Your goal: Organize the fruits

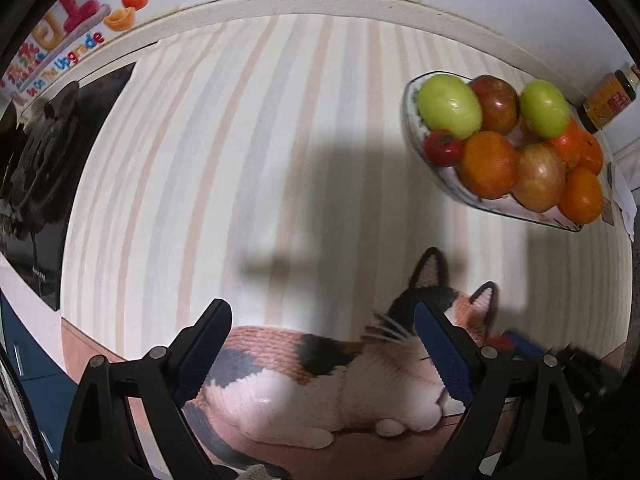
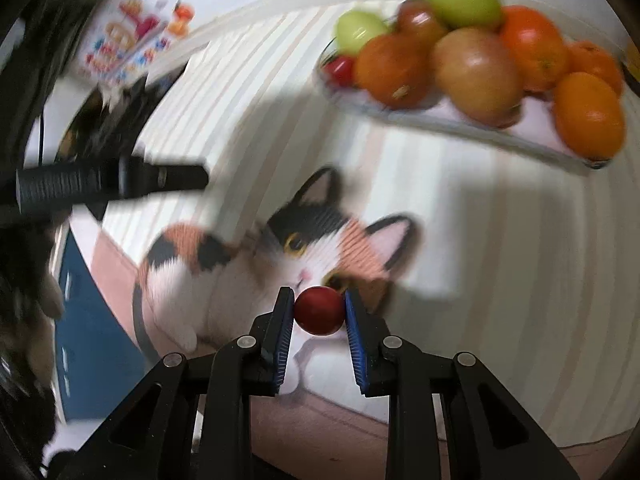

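Striped cat-print mat under both tongs, fruit dish heaped ahead and right of them, left tongs wide and empty, right tongs pinching a small red fruit aloft: carry step, next likely lift over the rim and release gently.

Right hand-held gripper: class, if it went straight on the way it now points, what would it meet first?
Probably the printed cat mat on the table. The right hand-held gripper, shut on a small red fruit, aims at the cat's face; the fruit plate lies higher and right. Depth is unclear.
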`<action>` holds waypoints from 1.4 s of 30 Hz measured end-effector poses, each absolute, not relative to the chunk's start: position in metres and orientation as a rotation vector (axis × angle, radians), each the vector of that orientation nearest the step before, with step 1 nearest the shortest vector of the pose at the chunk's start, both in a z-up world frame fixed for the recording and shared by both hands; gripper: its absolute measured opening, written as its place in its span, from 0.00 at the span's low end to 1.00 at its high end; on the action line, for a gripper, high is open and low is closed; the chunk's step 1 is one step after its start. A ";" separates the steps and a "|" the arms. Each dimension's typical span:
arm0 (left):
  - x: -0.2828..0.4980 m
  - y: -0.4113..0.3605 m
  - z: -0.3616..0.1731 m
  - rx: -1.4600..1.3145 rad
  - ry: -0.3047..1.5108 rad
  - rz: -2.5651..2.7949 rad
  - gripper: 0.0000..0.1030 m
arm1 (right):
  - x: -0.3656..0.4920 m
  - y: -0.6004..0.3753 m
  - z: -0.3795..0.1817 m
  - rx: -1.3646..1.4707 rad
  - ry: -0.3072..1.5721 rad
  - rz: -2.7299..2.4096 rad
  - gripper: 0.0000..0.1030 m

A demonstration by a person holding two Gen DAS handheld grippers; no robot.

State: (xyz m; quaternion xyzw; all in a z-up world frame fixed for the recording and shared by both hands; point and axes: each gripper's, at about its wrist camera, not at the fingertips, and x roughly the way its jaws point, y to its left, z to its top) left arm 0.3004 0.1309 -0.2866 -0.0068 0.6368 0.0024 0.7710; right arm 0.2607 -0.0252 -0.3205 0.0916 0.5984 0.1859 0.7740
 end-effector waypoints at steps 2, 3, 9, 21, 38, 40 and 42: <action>0.304 0.124 -0.286 -0.013 1.379 -0.011 0.91 | 0.269 -0.044 -0.309 0.238 1.256 0.368 0.27; 0.306 0.121 -0.286 -0.010 1.378 -0.017 0.91 | 0.274 -0.053 -0.303 0.254 1.240 0.352 0.27; 0.320 0.094 -0.281 0.008 1.349 -0.039 0.91 | 0.311 -0.105 -0.283 0.334 1.167 0.241 0.27; 0.336 0.060 -0.260 0.045 1.258 -0.070 0.91 | 0.349 -0.149 -0.280 0.373 1.121 0.106 0.80; 0.254 0.055 -0.156 0.048 1.068 -0.126 0.91 | 0.237 -0.154 -0.148 0.152 1.033 -0.113 0.96; 0.238 0.055 -0.142 0.043 1.044 -0.114 0.91 | 0.221 -0.152 -0.134 0.147 1.012 -0.106 0.96; 0.222 0.055 -0.127 0.031 1.013 -0.111 0.91 | 0.203 -0.150 -0.119 0.144 0.989 -0.099 0.96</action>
